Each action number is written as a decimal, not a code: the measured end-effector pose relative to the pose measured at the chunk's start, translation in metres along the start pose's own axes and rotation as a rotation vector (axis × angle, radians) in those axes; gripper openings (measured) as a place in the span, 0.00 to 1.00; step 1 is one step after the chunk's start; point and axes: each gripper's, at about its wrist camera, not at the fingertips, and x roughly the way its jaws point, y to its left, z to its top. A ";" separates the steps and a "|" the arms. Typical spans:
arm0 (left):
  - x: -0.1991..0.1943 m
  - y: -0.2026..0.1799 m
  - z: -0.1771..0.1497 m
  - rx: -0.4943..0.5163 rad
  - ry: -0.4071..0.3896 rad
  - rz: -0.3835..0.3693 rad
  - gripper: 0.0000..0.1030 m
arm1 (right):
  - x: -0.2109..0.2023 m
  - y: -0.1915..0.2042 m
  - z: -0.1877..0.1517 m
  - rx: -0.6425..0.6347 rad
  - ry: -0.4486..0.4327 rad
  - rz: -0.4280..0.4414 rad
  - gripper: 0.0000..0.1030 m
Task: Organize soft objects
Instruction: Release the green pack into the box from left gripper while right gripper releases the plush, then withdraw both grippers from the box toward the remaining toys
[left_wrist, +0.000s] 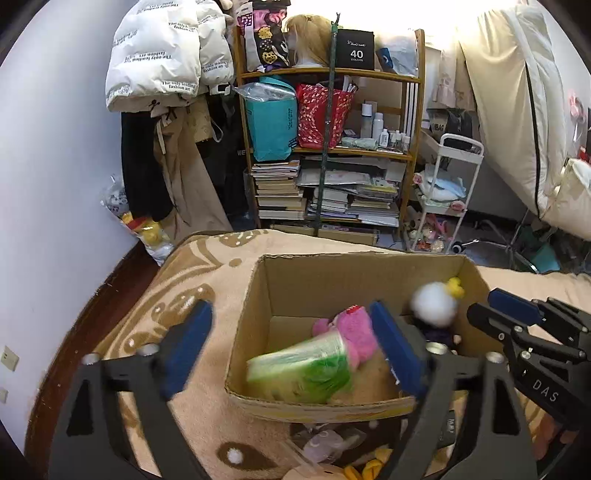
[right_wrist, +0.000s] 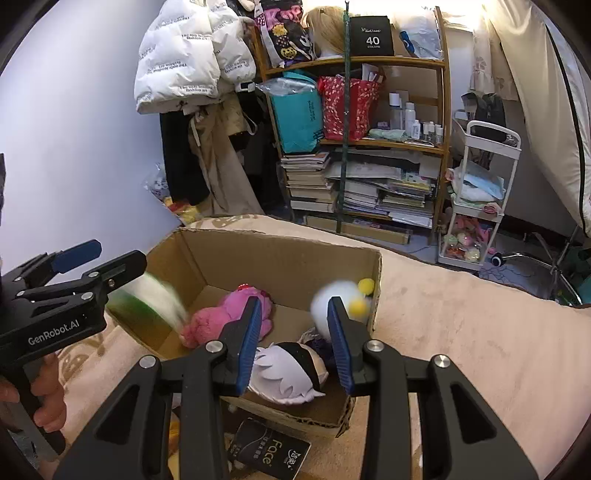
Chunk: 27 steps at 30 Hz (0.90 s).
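My left gripper (left_wrist: 291, 350) gapes wide over the box (left_wrist: 354, 273); my right gripper (right_wrist: 295, 343) likewise, both empty above the plush toys (right_wrist: 229, 317).

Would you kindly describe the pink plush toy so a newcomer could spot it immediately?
Find the open cardboard box on the beige blanket. The pink plush toy lies on its floor, toward the left wall. It is the only all-pink item, unlike the white-haired doll beside it.

One cardboard box (right_wrist: 280, 258) holds four soft toys: one pink plush (right_wrist: 210, 319) at 9 o'clock, one green-white toy (left_wrist: 306, 365), one white pompom toy (right_wrist: 334, 295) at 2 o'clock, one white-haired doll (right_wrist: 291, 373). Two grippers: left gripper (left_wrist: 291, 354), right gripper (right_wrist: 295, 343).
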 end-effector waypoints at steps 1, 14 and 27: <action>-0.002 0.001 -0.001 -0.004 -0.006 0.002 0.93 | -0.001 0.000 -0.001 0.000 0.001 0.000 0.41; -0.025 0.006 -0.016 0.018 0.056 0.044 0.95 | -0.031 0.005 -0.009 0.000 -0.007 -0.023 0.73; -0.061 0.016 -0.043 0.037 0.106 0.081 0.99 | -0.066 0.007 -0.029 0.020 0.023 -0.027 0.95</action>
